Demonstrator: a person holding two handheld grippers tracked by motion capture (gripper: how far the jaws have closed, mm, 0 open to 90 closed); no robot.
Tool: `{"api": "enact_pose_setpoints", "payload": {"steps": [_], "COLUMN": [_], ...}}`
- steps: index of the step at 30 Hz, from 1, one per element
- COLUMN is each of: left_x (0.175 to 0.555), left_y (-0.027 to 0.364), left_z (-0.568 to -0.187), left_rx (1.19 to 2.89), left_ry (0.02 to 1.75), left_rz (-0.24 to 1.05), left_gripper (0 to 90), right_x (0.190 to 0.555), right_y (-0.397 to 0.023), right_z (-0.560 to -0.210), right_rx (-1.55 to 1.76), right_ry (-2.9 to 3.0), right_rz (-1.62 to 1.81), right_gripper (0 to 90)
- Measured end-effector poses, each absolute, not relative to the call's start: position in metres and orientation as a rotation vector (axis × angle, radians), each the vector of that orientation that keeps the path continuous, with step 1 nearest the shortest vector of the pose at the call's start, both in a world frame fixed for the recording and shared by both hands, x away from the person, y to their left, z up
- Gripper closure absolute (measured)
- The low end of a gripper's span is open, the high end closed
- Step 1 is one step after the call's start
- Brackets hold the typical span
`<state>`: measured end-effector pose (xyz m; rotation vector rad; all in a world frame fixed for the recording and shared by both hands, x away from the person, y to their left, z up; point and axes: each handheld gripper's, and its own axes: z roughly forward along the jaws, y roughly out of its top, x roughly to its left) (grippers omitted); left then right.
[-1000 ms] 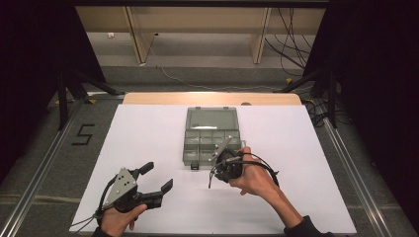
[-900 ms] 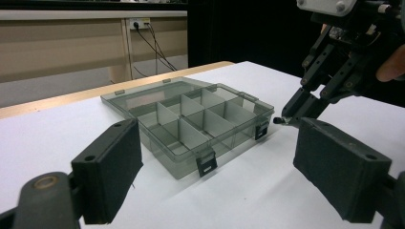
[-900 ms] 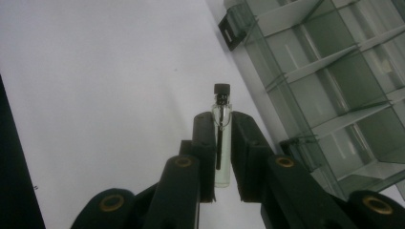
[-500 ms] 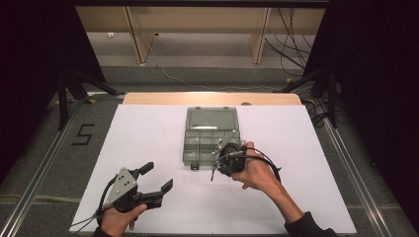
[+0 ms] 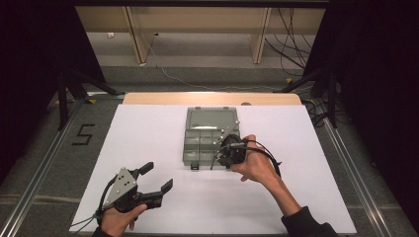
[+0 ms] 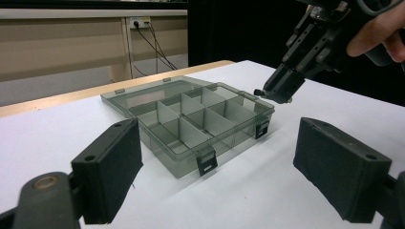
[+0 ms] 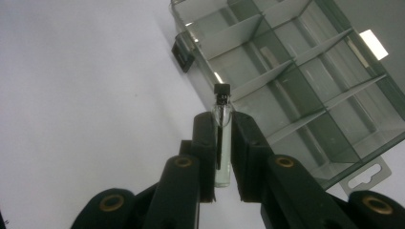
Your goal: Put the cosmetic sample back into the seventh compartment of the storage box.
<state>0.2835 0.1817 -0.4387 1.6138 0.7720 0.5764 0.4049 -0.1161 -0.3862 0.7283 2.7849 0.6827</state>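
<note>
Glass vial [image 7: 222, 125] sat clamped in the right tool [image 7: 223, 136], poised above the empty organizer box [image 5: 210, 138]; placing remained. Left tool [image 5: 155, 178] idled, jaws apart.

Both black grippers have blocky padded jaws with brass-coloured rivets, the left gripper [image 5: 157, 179] a grey three-cornered plate.

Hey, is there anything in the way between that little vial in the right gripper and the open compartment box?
Nothing visible blocks it. The right gripper is shut on the vial, whose black cap hangs just above the box near its front right corner. The lid lies flat behind, and the compartments in view look empty. The left gripper rests well away.
</note>
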Motion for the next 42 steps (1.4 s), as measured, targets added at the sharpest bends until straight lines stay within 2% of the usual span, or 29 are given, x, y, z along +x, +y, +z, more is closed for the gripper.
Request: {"api": "enact_pose_setpoints", "payload": {"steps": [24, 42], "left_x": [0.284, 0.284], "left_y": [0.182, 0.182], "left_z": [-0.439, -0.439], "left_rx": [1.613, 1.611], "left_ry": [0.767, 0.767], "left_rz": [0.577, 0.577], "left_gripper": [15.7, 15.7], "right_x": [0.441, 0.454], "right_y": [-0.109, -0.105], "right_z": [-0.398, -0.408], "right_rx": [0.91, 0.974], "right_ry": [2.752, 2.736], "right_rz": [0.631, 0.618], "right_gripper": [80.9, 80.7]}}
